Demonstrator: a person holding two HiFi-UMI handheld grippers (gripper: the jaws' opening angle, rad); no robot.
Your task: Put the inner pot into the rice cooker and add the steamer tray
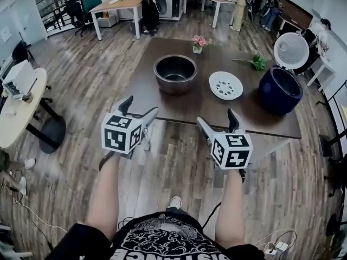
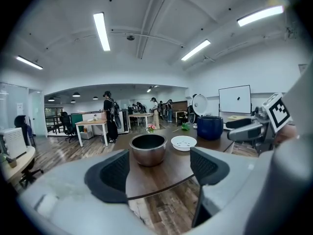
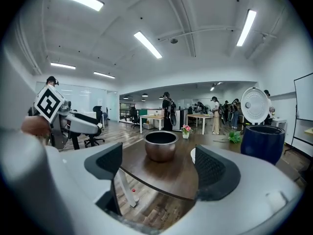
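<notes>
The metal inner pot stands upright on the dark brown table, left of the white perforated steamer tray. At the table's right end sits the dark blue rice cooker with its white lid raised. My left gripper and right gripper hover open and empty at the table's near edge, short of the pot. The left gripper view shows the pot, tray and cooker. In the right gripper view the pot is centred and the cooker at right.
A small pot of pink flowers and a green sprig lie at the table's far side. A round white table stands at left. Other desks, chairs and standing people fill the room behind.
</notes>
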